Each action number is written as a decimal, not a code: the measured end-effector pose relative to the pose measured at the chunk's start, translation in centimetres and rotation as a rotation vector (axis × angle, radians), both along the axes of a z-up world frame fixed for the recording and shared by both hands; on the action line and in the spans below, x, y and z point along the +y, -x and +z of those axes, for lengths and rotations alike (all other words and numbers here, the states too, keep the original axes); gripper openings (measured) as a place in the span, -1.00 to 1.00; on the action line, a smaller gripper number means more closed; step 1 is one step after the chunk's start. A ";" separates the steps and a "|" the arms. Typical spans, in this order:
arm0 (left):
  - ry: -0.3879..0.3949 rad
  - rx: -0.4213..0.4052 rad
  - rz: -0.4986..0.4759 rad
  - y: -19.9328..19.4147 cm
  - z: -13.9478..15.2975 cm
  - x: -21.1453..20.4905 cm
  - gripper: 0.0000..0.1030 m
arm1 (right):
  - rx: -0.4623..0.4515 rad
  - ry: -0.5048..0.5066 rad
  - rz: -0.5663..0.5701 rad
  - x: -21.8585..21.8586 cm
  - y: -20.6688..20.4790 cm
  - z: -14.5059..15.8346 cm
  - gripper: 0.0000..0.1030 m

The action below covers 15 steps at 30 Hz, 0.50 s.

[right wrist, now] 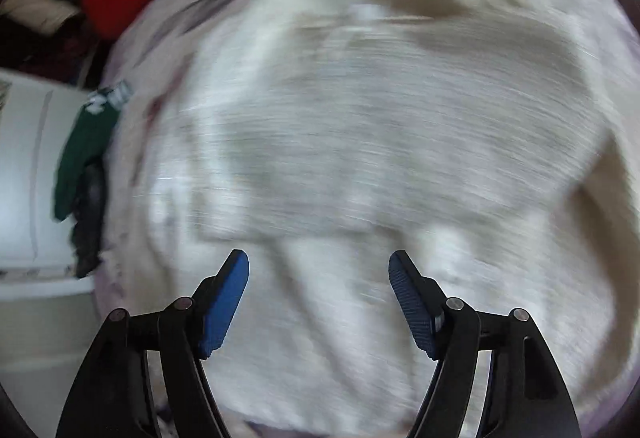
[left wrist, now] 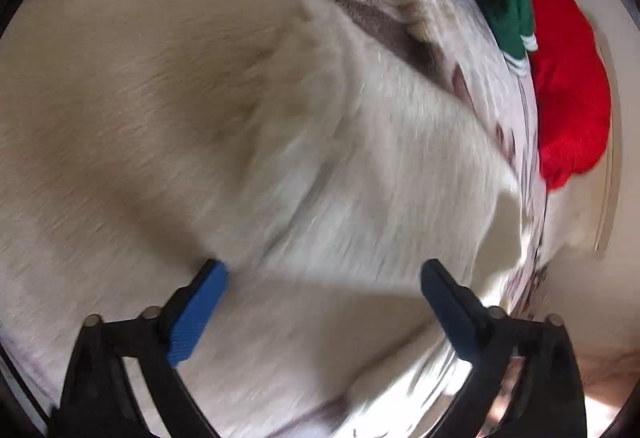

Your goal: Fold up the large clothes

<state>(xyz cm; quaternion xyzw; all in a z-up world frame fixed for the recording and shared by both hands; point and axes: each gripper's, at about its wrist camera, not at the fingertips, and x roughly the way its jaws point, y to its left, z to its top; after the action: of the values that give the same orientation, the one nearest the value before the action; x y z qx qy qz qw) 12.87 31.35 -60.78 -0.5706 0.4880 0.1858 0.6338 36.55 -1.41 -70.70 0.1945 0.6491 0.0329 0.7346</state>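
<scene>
Both my left gripper [left wrist: 324,274] and right gripper [right wrist: 319,266] hover released over the cream sweater [right wrist: 360,158]; next, I must pinch an edge to fold.

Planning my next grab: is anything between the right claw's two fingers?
Nothing is gripped: in the right wrist view the right claw is open, with only the blurred cream knit garment showing beyond the gap.

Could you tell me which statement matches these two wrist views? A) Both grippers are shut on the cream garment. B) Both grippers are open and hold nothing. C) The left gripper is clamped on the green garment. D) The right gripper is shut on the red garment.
B: the left gripper and right gripper each show widely parted fingers with only the cream garment lying beyond them, nothing pinched between.
</scene>
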 end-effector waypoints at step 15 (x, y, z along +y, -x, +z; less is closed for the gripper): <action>-0.430 -0.015 0.079 -7.4 6.6 9.6 -0.73 | -0.077 0.078 -0.025 0.6 -6.4 -0.7 0.45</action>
<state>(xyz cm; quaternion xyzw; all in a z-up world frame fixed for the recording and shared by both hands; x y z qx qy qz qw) 20.27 40.91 -54.14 -0.4423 0.4094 0.3062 0.7369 42.91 -0.82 -71.37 0.1724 0.6186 0.0057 0.7665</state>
